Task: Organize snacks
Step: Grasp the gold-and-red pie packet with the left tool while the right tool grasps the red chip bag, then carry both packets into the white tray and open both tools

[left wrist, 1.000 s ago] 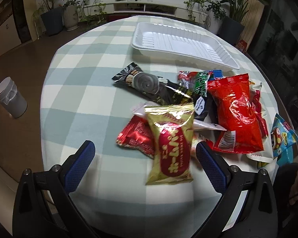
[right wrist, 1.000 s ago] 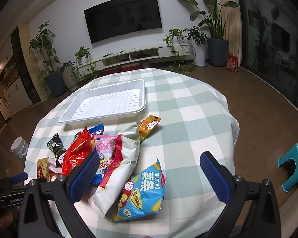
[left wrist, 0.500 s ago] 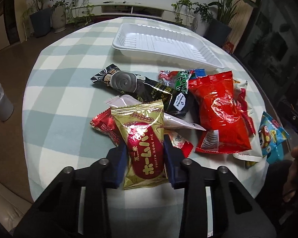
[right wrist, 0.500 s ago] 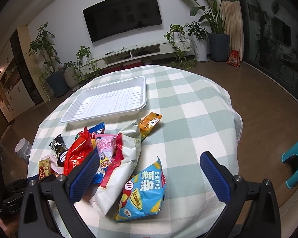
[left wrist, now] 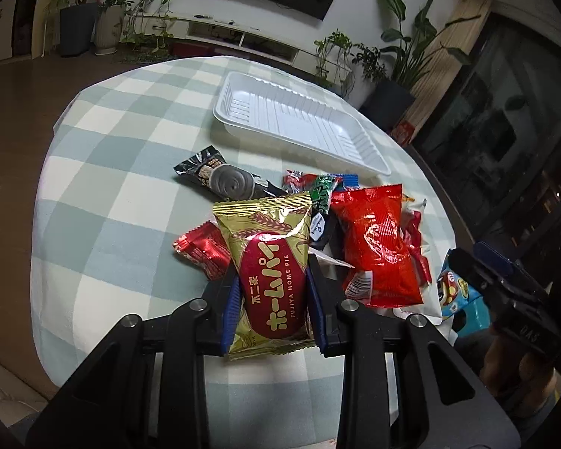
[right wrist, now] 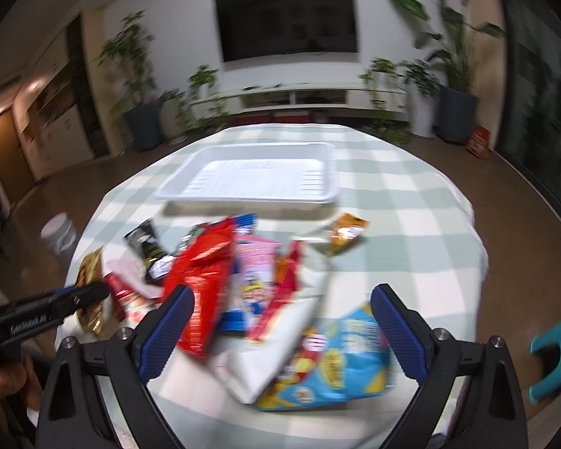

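My left gripper (left wrist: 273,293) is shut on a gold snack packet (left wrist: 269,239) with a red oval label, holding it just above the pile. A red bag (left wrist: 374,247), a black packet (left wrist: 220,179) and a small red packet (left wrist: 202,247) lie around it. Behind the pile sits the empty white tray (left wrist: 299,123). In the blurred right wrist view my right gripper (right wrist: 282,299) hovers over the pile with its jaws closing. A pink packet (right wrist: 256,273) and a white bag (right wrist: 280,336) lie below, and the pads touch nothing. A blue chips bag (right wrist: 333,366) lies nearest.
The round table with its checked cloth (left wrist: 104,172) drops off close to both grippers. An orange packet (right wrist: 346,232) lies apart on the right. A white bin (right wrist: 58,232) stands on the floor to the left, a teal stool (right wrist: 553,351) to the right. Plants line the far wall.
The left jaws went from wide open to shut on the gold packet, which now sits a little higher. The right gripper swung left over the pile and its jaws narrowed slightly.
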Tool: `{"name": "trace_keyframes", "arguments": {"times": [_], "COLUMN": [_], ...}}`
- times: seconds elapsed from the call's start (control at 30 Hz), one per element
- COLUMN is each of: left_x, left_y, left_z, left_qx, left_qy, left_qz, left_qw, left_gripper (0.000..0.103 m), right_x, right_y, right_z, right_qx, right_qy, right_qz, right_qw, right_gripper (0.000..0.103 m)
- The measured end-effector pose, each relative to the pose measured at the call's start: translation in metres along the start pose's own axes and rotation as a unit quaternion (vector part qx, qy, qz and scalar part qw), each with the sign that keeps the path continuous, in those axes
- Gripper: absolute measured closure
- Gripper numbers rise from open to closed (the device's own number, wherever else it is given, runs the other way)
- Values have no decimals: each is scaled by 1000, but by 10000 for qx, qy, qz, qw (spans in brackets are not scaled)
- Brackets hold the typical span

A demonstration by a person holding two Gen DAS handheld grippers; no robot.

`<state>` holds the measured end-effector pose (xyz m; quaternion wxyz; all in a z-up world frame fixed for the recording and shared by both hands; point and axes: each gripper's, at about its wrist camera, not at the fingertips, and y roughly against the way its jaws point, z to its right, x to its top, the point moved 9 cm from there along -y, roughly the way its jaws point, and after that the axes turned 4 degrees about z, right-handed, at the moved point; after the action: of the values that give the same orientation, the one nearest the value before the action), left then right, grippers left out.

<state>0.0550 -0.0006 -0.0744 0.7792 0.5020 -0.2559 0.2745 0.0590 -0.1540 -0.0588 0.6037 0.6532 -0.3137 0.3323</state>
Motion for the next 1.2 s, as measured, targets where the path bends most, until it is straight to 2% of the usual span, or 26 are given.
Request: {"name": "trace_keyframes", "arguments": {"times": [0.17, 0.23, 0.33, 0.43, 0.57, 0.7, 0.87, 0.97, 1.2], "left_x": [1, 0, -2, -4, -6, -6, -5, -4, 5], "left_y": [1, 2, 2, -2, -6, -8, -7, -5, 2], "left_z": [-5, -6, -6, -6, -3, -2, 3, 5, 11], "left_qx": [-58, -76, -116, -138, -171, -181, -191, -241, -445], "left_qy": [103, 87, 97, 87, 45, 19, -110, -121, -69], "left_qz": [42, 39, 14, -77, -116, -125, -54, -19, 22], "left_qw": [9999, 9999, 9999, 9998, 9998, 9998, 9997, 9996, 9990], "left_gripper": [74, 74, 74, 74, 74, 74, 74, 74, 74], "right_x": [2, -1, -14, -21, -24, -24, -23, -21, 9], "right_y": [-21, -36, -60, -68, -71, -69, -58, -49, -21], "right_z": [-39, -46, -51, -54, -57, -58, -55, -42, 0], "right_qx": [187, 174, 52, 101, 225, 399, 759, 813, 1037], "right_qy": [155, 98, 46, 19, 25, -12, -378, -671, -1452], "right_qz": [-432, -690, -1145, -1311, -1386, -1306, -1264, -1184, -678], "right_qw": [9988, 9974, 9934, 9913, 9901, 9906, 9883, 9874, 9816], "right_gripper": [6, 11, 27, 35, 53, 66, 70, 72, 72]}}
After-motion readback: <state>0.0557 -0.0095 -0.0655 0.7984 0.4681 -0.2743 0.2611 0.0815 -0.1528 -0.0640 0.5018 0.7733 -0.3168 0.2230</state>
